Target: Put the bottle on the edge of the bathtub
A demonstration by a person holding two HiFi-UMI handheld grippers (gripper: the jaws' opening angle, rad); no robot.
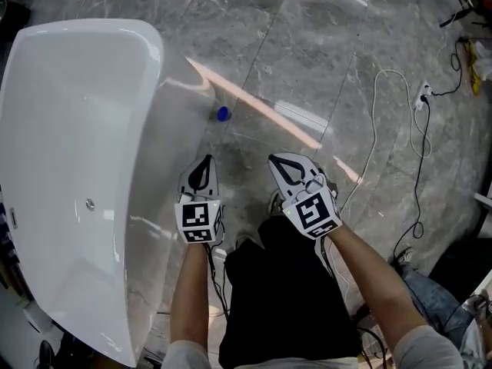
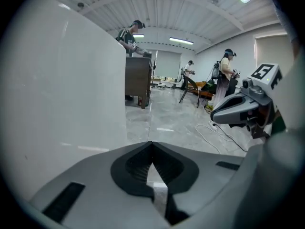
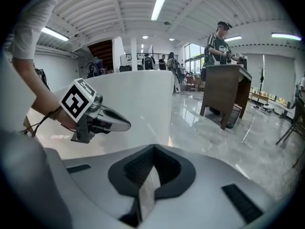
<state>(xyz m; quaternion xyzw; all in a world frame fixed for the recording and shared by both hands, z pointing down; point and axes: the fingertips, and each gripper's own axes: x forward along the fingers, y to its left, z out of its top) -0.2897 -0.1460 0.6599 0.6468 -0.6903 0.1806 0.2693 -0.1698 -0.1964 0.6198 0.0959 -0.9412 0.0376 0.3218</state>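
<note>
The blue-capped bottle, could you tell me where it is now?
In the head view, the bottle is on the floor beside the bathtub's outer wall, ahead of the left hand-held gripper.

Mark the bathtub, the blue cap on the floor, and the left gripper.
bathtub [image 1: 154, 48], head view, right rim.
blue cap [image 1: 223, 114], head view, its top.
left gripper [image 1: 206, 161], head view, tips of the shut jaws.

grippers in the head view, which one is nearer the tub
The left gripper: it hangs right beside the tub, at its outer wall, while the right gripper is further out over the grey floor.
</note>
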